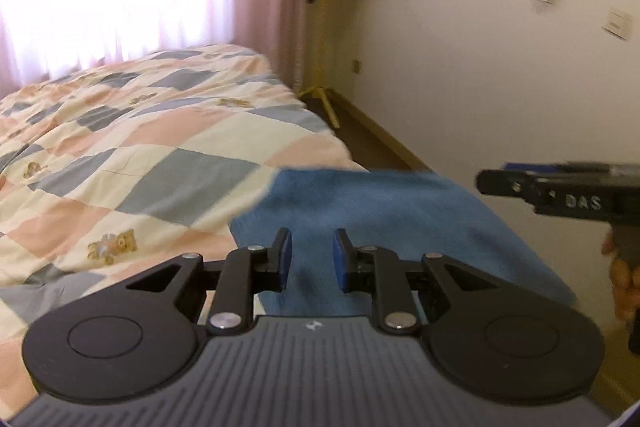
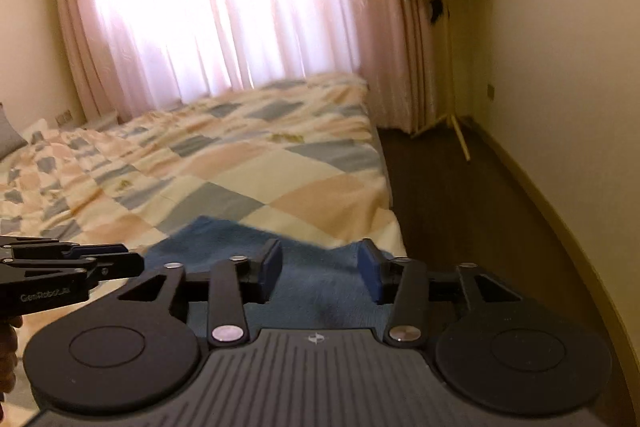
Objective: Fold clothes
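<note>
A blue fleecy cloth lies spread over the near right corner of the bed, seen again in the right wrist view. My left gripper hovers low over its near part. Its blue pads stand a narrow gap apart, with cloth showing through the gap and no fold pinched. My right gripper is over the cloth's right end, jaws wider apart and nothing pressed between the pads. Each gripper shows in the other's view: the right one at the right edge, the left one at the left edge.
The bed carries a patchwork quilt in peach, cream and grey. Dark floor runs along the bed's right side to the wall. A wooden coat stand is in the far corner beside pink curtains. A hand holds the right gripper.
</note>
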Demonstrator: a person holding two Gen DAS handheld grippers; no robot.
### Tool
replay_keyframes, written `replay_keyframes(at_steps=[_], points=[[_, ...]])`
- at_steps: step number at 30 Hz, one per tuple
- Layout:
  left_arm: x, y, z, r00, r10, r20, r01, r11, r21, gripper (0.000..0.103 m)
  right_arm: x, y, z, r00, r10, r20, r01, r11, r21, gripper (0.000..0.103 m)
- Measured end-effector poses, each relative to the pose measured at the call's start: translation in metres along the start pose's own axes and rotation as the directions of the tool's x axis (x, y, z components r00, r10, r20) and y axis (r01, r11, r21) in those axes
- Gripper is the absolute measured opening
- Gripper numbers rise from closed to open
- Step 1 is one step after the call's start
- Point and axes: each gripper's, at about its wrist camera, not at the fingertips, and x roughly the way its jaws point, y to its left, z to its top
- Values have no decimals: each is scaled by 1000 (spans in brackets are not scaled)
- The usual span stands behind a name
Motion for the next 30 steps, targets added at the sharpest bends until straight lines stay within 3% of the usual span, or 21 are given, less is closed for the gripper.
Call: replay_keyframes(at_steps=[4,9,14,21,25,30], points=[[-30,-25,-33,998,-11,-69,19,993,114,19,-40,18,-28,998,36,-57,-37,999,-21,48],[-18,-31,-63,992,34,-120,-18,991,133,22,-23,41,-73,974,16,-226,-39,995,-96,55],[-24,-31,-64,991,54,-121,-39,992,124,22,-17,47,-72,976,-2,-217,-28,991,-131,59],[-61,-41,-64,992,-22,-124,35,994,106,19,-54,54,-59,983,-29,-181,11,995,-100,58],[-49,-48,-81,989,-6,-151,22,994,106,19,-41,58,-79,970,-36,-242,8,993,-116,58],[-53,-45,-81,989,8,-150,8,995,100,21,-36,64,-85,972,-49,-232,16,990,-144,60]])
